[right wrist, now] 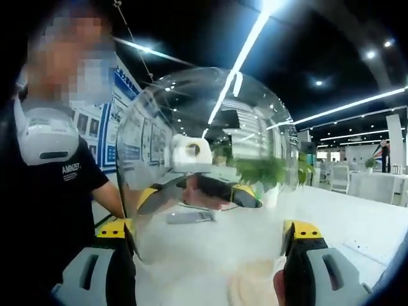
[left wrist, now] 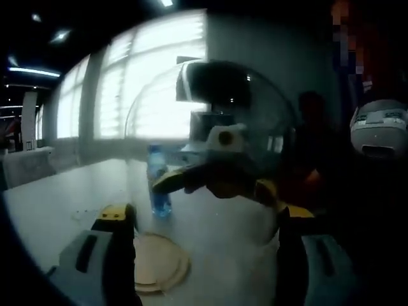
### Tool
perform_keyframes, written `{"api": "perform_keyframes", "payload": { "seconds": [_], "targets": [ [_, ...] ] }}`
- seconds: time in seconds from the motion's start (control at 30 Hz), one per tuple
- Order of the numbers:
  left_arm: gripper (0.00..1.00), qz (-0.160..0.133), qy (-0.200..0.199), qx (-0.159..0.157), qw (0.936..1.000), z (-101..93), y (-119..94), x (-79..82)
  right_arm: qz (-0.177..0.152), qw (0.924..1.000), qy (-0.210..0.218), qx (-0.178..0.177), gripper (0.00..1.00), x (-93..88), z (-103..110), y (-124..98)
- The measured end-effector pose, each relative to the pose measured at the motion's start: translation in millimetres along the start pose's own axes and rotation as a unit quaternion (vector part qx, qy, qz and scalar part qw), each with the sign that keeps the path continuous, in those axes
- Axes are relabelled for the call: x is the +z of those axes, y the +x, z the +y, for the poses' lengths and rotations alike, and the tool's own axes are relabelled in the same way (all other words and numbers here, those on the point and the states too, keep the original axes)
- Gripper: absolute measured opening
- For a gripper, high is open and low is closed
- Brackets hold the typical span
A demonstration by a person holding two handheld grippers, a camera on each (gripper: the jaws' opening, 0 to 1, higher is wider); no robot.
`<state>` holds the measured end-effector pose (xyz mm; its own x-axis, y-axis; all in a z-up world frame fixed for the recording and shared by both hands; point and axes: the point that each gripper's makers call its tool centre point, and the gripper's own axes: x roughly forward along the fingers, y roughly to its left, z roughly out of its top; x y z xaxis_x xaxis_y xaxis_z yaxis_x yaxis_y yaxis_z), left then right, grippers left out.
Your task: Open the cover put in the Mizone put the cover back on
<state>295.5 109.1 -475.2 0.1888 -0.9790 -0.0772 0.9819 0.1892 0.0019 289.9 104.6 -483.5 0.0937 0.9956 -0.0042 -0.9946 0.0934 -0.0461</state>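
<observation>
Cover (left wrist: 210, 146), a clear dome, is lifted off the wooden base (left wrist: 159, 264), clamped between both grippers: left gripper (left wrist: 204, 223), right gripper (right wrist: 207, 233). Mizone bottle (left wrist: 158, 185) stands on the table (left wrist: 57, 204) beyond the base; loading and re-covering remain

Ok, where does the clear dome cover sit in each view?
Left gripper view: clear dome cover in the centre, above the jaws, with a blue bottle at its left edge.
Right gripper view: clear dome cover in the centre, between the jaws, reflecting ceiling lights.
Shared landmark: round wooden base below the dome.
</observation>
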Motion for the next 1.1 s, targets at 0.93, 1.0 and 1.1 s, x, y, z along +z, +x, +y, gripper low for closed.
{"api": "perform_keyframes", "payload": {
  "seconds": [0.93, 1.0, 1.1],
  "targets": [
    [0.77, -0.011, -0.006, 0.007, 0.9999, -43.7, -8.2, -12.5, -0.006, 1.0000, 0.006, 0.004, 0.90, -9.2, 43.9, -3.9],
    [0.78, -0.009, -0.006, 0.008, 0.9999, -46.2, -8.1, -14.0, -0.004, 1.0000, 0.006, 0.005, 0.90, -11.7, 47.3, -4.6],
    [0.77, -0.007, -0.006, 0.008, 0.9999, -48.5, -9.4, -14.6, -0.007, 0.9999, 0.006, 0.005, 0.90, -12.1, 51.4, -4.7]
  ]
}}
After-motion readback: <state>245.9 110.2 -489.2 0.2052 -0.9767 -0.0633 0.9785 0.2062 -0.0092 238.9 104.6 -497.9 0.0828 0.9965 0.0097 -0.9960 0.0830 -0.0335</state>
